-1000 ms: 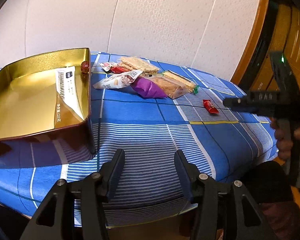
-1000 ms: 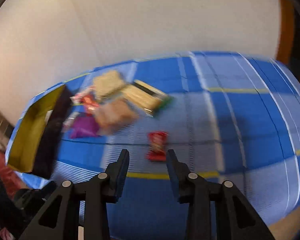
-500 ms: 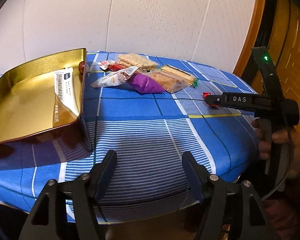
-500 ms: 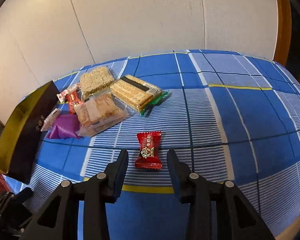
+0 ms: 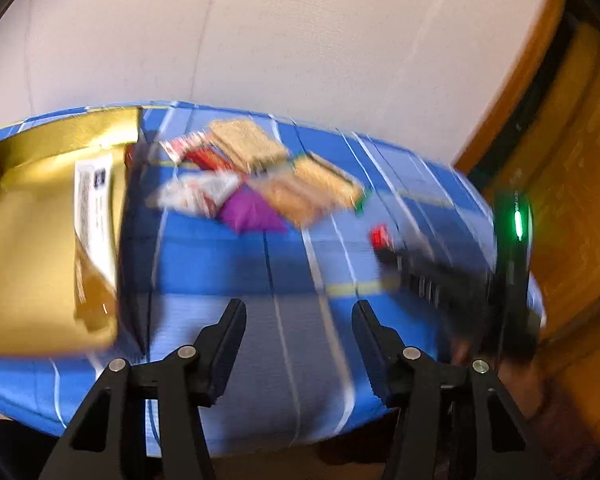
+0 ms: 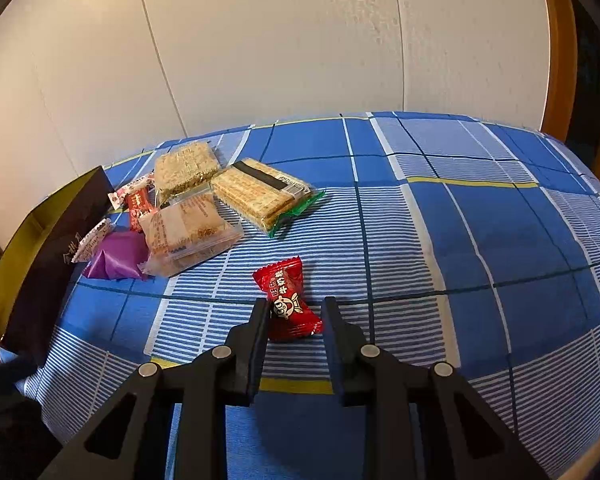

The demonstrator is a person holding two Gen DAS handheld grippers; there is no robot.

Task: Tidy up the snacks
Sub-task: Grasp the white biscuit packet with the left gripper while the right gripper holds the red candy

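The right gripper (image 6: 294,312) is closing its fingers (image 6: 260,320) on the red candy (image 6: 287,298), which lies between them on the blue checked desk (image 6: 480,240); the left finger touches the wrapper, the right finger looks just clear of it. The slick, crinkly wrapper could squirt forward or twist out if only its near end gets pinched.

The left gripper (image 5: 298,332) hangs empty above the desk, fingers apart and closing on nothing.

Beyond the candy lies the snack pile (image 6: 204,208); left of that stands the gold box (image 6: 52,240).

The right view shows only that box's dark outer wall. The blurred left view shows its gold interior (image 5: 28,232), holding one white packet (image 5: 94,208), and the right gripper from the side.
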